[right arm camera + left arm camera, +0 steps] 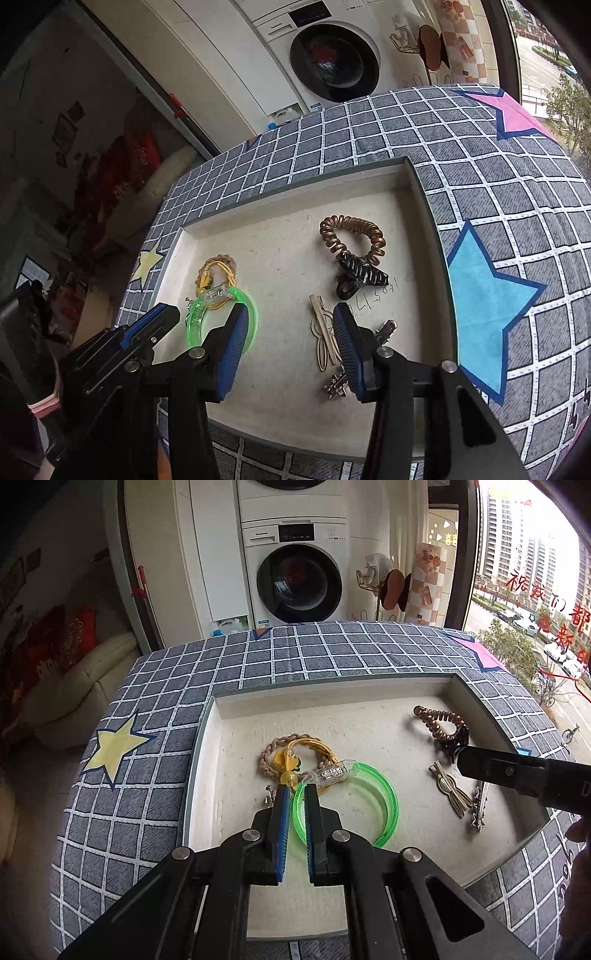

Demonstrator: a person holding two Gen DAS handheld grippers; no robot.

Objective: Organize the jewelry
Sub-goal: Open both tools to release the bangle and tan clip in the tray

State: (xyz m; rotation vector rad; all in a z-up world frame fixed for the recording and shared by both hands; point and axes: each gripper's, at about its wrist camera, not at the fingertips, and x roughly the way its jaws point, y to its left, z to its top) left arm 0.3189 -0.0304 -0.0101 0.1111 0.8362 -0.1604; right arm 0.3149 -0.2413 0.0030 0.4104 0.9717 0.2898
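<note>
Near the tray's [207,738] left wall, left gripper [294,794] jaws pinch the flat-lying green bangle's [388,794] rim; right gripper [291,325] jaws gape above the hairpins [325,339].

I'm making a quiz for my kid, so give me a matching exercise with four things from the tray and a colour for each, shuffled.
Things:
1. bangle
2. coil hair tie
3. claw clip
4. star clip

Colours:
A. silver
B. clear green
C. black with pale streaks
D. copper brown

Pairs: 1-B, 2-D, 3-C, 4-A
</note>
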